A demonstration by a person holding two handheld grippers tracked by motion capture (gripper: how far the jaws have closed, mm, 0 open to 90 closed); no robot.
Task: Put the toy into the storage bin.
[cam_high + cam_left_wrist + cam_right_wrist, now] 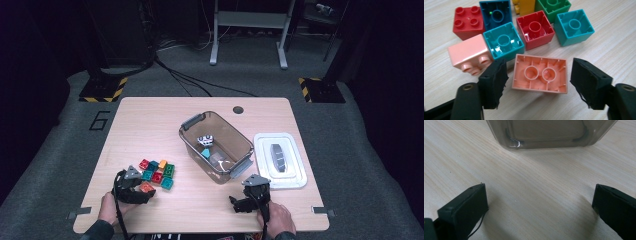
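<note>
left tongs (537, 80): nearest the camera, jaws apart, straddling the salmon block, one jaw off each short end; no pad is seen pressing on it, gap visible both sides.
salmon block (540, 73): the two-wide block, lies hollow side up flat on the worktop (614, 50), at the near edge of the block cluster, between the left jaws.
pink block (469, 53): just left of the salmon block, tipped on its side, studs facing the camera, close to the left jaw.
teal block (503, 41): just behind the salmon block, hollow up, touching the pink block's side.
red open block (534, 28): behind the salmon block, right of that teal block.
second teal block (574, 26): behind and right of the salmon block.
red studded block (468, 21): far left behind the salmon block, studs up.
dark blue block (496, 15): beside the red studded block, hollow up.
right tongs (540, 207): jaws wide apart, nothing between them, bare worktop below; well right of the salmon block.
bin (216, 145): clear smoky tub, up and right of the salmon block, a few small pieces inside.
lid (279, 160): white, flat on the worktop, just beyond the bin from the salmon block.
</note>
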